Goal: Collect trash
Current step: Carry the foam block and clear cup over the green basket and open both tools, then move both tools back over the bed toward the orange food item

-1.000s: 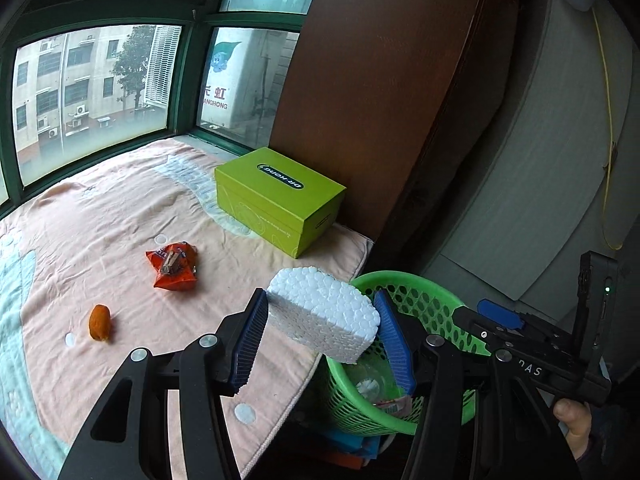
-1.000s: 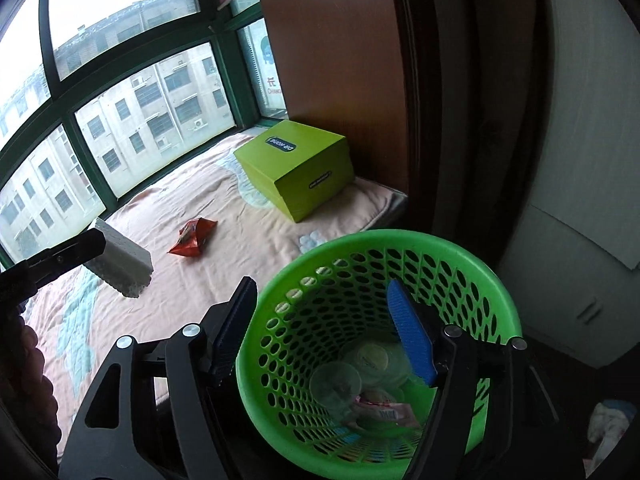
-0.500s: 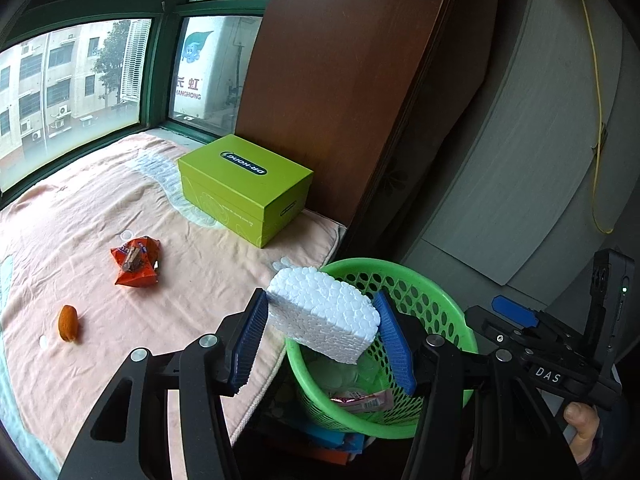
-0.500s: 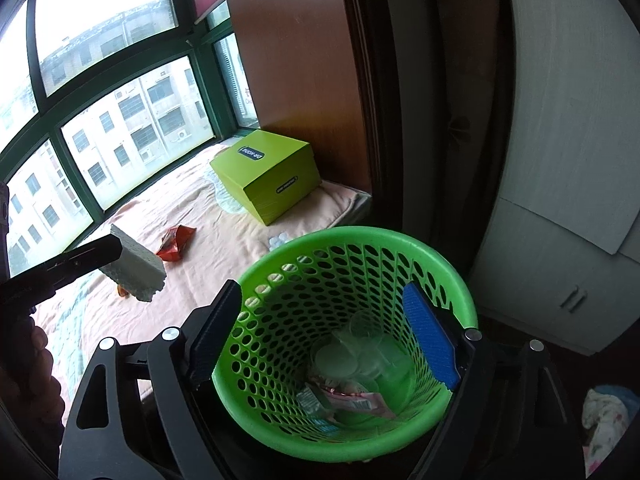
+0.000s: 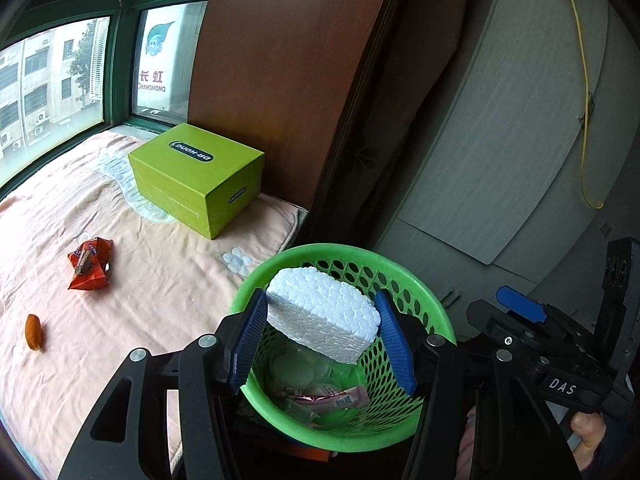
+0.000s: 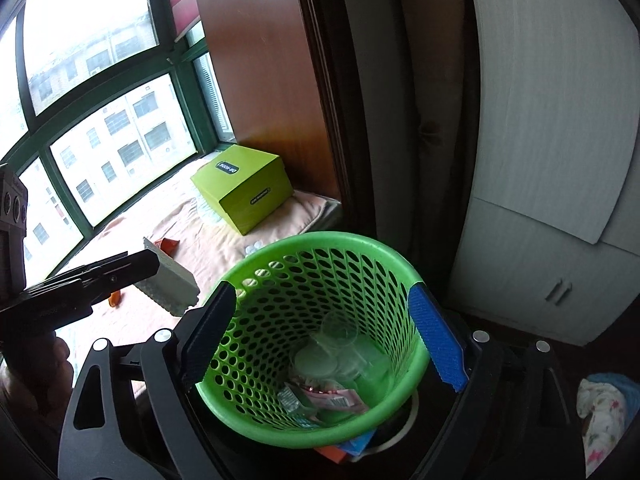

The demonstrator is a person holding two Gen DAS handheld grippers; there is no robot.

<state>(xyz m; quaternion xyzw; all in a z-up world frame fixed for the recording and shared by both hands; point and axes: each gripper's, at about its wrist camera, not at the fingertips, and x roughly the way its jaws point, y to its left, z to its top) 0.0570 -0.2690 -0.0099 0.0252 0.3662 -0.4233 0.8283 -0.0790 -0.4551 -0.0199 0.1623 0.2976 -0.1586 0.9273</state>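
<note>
A black oval label on the lid of the lime-green cardboard box (image 5: 196, 178) reads "DR·KONG", upside down from this angle; the smaller label on its side is too small to read. Beyond the window, a white outdoor sign (image 5: 160, 64) carries red characters "长虹" above "CHANGHONG". The black body of the right gripper (image 5: 562, 386) bears "DAS" in white letters.

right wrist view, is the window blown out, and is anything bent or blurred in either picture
Right wrist view: the window is overexposed at the top, the sky pure white, and the room by the cabinet is dim. Both views: fisheye bending curves the window frames and the brown panel, with black corners. Left wrist view: evenly lit, the foam block and basket sharp.
</note>
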